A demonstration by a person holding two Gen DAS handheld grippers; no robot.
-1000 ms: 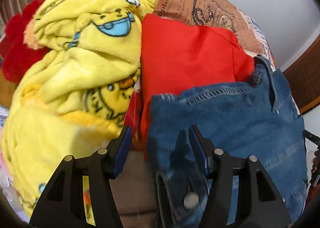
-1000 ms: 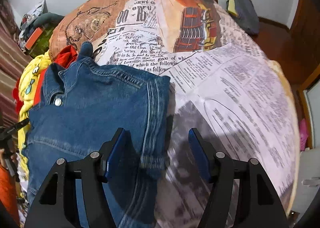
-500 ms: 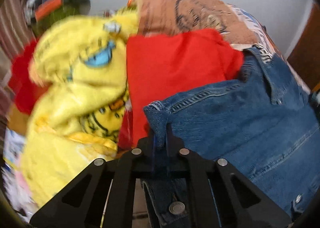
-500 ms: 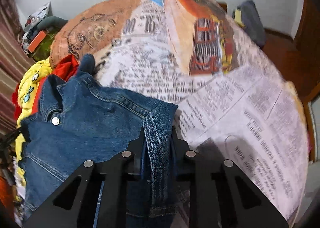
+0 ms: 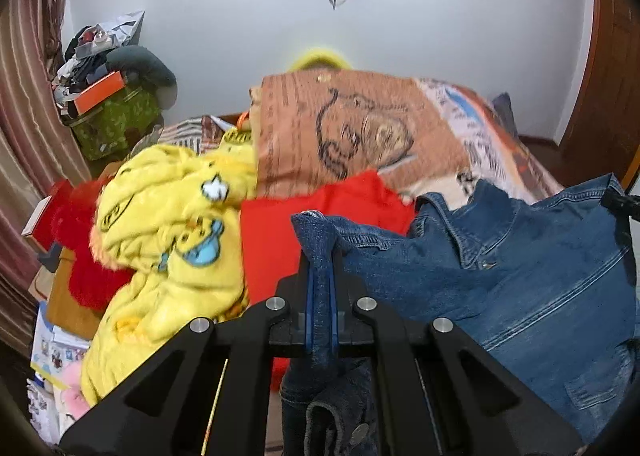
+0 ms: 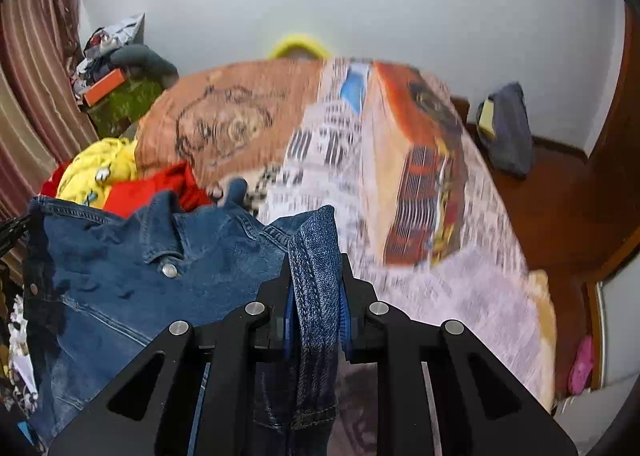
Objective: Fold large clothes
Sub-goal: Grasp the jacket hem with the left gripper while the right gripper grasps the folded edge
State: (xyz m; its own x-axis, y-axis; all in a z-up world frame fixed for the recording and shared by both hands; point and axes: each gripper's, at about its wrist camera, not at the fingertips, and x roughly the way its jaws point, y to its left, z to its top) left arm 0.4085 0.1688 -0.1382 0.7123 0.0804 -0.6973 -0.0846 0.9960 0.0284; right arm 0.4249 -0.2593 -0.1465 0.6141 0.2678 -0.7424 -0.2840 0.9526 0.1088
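A blue denim jacket (image 5: 520, 272) hangs stretched between both grippers above the bed. My left gripper (image 5: 320, 276) is shut on a bunched corner of the jacket, whose fabric pokes up between the blue pads. My right gripper (image 6: 314, 276) is shut on the opposite folded edge of the denim jacket (image 6: 120, 280), with a hem strip trailing down between the fingers. The collar and metal buttons face the cameras. The jacket's lower part is hidden behind the gripper bodies.
A newspaper-print bedspread (image 6: 420, 215) covers the bed. A red garment (image 5: 276, 232) and a yellow cartoon blanket (image 5: 168, 223) lie piled at the bed's left. A cluttered green box (image 5: 108, 119) and striped curtain (image 5: 20, 135) stand left; wooden floor (image 6: 560, 207) runs right.
Both grippers went from open around the jacket's edges to shut on them, then rose, lifting the jacket off the bed. The views tilted up, so the wall now shows.
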